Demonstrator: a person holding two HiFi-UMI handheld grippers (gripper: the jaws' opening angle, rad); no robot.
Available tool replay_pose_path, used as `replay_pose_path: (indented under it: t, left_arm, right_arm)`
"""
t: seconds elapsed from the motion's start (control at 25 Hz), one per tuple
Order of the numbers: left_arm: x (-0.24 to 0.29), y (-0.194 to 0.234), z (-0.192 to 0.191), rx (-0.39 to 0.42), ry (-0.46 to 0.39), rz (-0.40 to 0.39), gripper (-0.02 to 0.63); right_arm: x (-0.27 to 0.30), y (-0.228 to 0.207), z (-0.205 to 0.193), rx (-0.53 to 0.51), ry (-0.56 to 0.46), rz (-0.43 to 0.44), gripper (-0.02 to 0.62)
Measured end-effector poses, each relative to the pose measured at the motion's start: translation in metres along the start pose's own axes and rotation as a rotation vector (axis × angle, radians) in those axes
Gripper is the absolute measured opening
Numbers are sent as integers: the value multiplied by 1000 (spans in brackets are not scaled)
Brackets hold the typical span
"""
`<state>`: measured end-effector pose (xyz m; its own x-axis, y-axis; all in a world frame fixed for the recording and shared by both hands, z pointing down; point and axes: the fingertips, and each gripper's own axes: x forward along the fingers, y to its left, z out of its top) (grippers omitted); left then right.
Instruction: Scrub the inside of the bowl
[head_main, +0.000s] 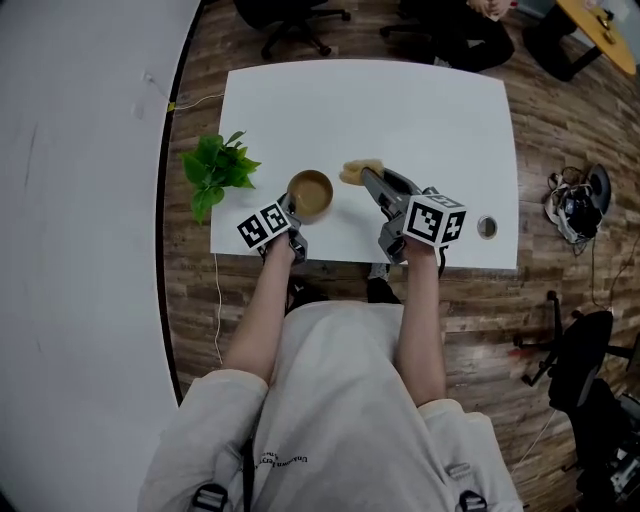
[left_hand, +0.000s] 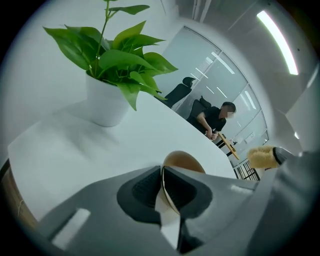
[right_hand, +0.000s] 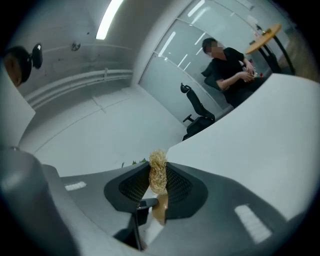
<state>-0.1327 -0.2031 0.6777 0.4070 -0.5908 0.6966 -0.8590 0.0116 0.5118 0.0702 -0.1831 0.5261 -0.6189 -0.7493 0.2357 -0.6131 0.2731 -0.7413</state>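
A small tan bowl (head_main: 310, 194) stands near the front edge of the white table (head_main: 400, 110). My left gripper (head_main: 291, 212) is shut on the bowl's near rim (left_hand: 163, 186), its jaws pinching the thin wall. A yellowish fibrous scrubber (head_main: 360, 171) is held just right of the bowl, off the table top. My right gripper (head_main: 368, 177) is shut on that scrubber (right_hand: 158, 172), which sticks out above the jaws. In the left gripper view the scrubber (left_hand: 261, 157) shows at the right edge.
A potted green plant (head_main: 216, 170) in a white pot (left_hand: 104, 104) stands at the table's left corner. A round hole (head_main: 487, 227) sits near the table's right front. A person (left_hand: 214, 118) sits at a far desk, with office chairs (head_main: 290, 20) beyond the table.
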Motion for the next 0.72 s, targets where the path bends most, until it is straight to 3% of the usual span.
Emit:
replay_pose_path:
  t: [0.2,0.36,0.48,0.6,0.72]
  left_arm:
    - [-5,8,12,-5,-67,31,46]
    - [-29,7,8,-18,-142,81,57]
    - [-67,-7,0,108,-177,142,1]
    - [-78,-30,-22,265,-110,161,0]
    - [-77,-44,-41,301,-69,149,1]
  right_arm:
    - [28,-1,-32,-358,218,-128,109]
    - [29,-3,-55,-437,337,-156,109]
    - [31,5,-78,-524,450,-110,109]
    - [33,11,-100,-636,557,-54,109]
    - [33,14,-120,-720,629,-26,107]
